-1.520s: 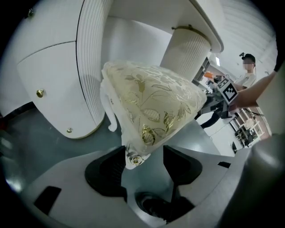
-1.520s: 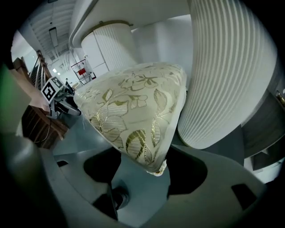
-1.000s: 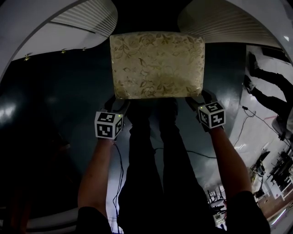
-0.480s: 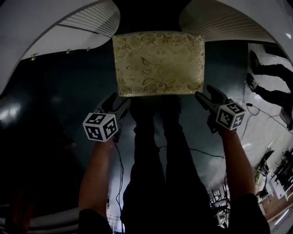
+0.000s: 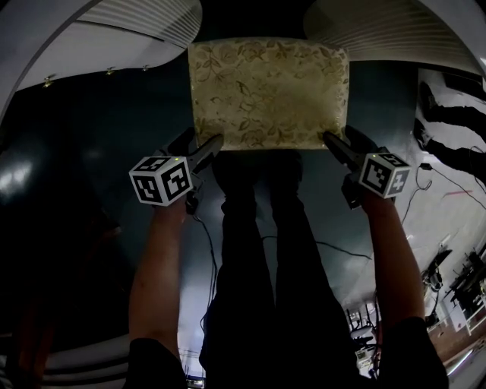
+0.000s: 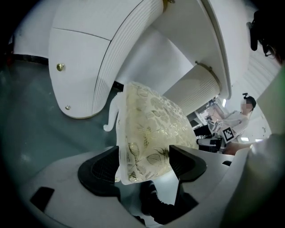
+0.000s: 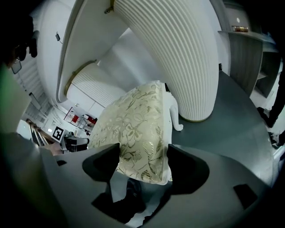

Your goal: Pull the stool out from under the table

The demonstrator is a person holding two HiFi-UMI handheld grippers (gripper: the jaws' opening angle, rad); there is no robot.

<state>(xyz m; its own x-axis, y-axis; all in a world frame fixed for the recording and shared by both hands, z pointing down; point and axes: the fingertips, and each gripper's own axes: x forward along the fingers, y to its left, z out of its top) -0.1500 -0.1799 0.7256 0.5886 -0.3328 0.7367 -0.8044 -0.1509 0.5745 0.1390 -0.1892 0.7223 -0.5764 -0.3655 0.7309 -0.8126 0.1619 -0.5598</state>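
The stool has a cream cushion with a gold floral pattern and curved white legs. It stands on the dark floor between two white ribbed table bases. My left gripper hovers at the cushion's near left corner, and my right gripper at its near right corner. Both point down and forward. The jaws of both have just been opening. In the left gripper view, the cushion corner shows between the left gripper pads without being pinched. The right gripper frames the other corner the same way.
White ribbed table bases flank the stool's far side. My own dark trouser legs and shoes stand just behind the cushion. Cables trail on the lighter floor at right, near another person's legs. A seated person is far off.
Both grippers have come off the cushion's near corners, risen and rolled, so their marker cubes now face more outward. The stool has stayed where it was.
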